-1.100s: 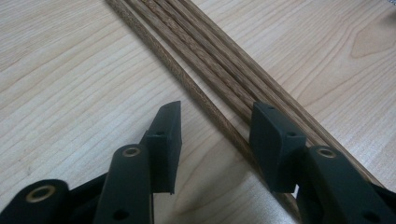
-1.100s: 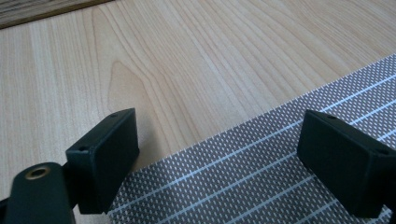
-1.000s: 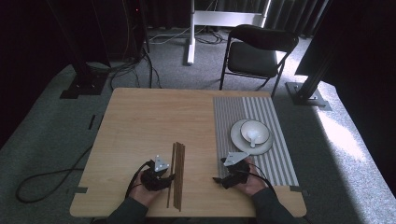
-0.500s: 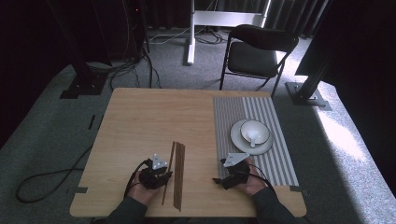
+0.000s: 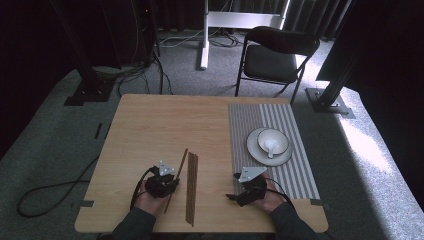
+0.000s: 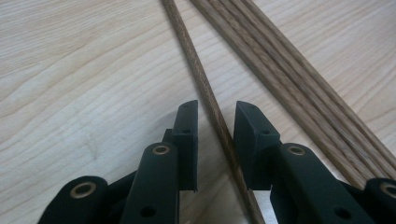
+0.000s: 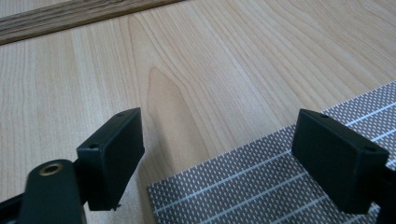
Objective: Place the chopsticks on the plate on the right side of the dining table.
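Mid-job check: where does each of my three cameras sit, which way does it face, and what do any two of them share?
High view: above the person's side, facing forward and down on the table; both forearms, left gripper, right gripper.
Left gripper view: rides the left gripper, facing along its jaws, which straddle a single chopstick, gaps on both sides.
Right gripper view: rides the right gripper, jaws wide over the placemat corner.
Shared: the chopstick bundle, also in the high view.
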A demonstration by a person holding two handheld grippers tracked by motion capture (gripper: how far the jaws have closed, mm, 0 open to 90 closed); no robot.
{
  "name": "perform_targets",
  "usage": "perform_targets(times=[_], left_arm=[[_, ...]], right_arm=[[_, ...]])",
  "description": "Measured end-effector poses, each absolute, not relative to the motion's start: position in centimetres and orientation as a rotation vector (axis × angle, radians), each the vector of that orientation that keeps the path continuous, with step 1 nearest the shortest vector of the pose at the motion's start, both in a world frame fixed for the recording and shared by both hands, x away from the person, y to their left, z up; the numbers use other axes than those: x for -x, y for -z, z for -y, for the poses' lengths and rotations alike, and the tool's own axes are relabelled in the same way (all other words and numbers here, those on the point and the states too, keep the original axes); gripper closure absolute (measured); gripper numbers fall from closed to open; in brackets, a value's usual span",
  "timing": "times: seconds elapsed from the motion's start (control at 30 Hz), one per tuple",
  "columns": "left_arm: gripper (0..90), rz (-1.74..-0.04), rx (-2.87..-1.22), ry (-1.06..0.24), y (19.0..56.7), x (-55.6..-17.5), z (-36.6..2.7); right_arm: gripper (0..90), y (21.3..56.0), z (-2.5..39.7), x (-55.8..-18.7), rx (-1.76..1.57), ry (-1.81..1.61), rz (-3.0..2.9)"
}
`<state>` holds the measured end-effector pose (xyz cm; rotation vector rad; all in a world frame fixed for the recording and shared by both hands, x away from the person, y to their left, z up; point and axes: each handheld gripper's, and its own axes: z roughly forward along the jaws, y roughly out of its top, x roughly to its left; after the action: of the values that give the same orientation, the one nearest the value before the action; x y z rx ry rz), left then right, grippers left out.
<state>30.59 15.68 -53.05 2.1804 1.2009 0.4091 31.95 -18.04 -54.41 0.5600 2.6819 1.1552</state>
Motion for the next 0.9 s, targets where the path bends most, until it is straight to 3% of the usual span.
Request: perform_targets(times=[0.9], left_arm=[[77.3, -1.257, -2.165, -0.393, 52.9, -32.9, -16.7]], right_arm=[[12.7, 54.9, 17.8, -32.0, -0.588, -1.135, -2.673]])
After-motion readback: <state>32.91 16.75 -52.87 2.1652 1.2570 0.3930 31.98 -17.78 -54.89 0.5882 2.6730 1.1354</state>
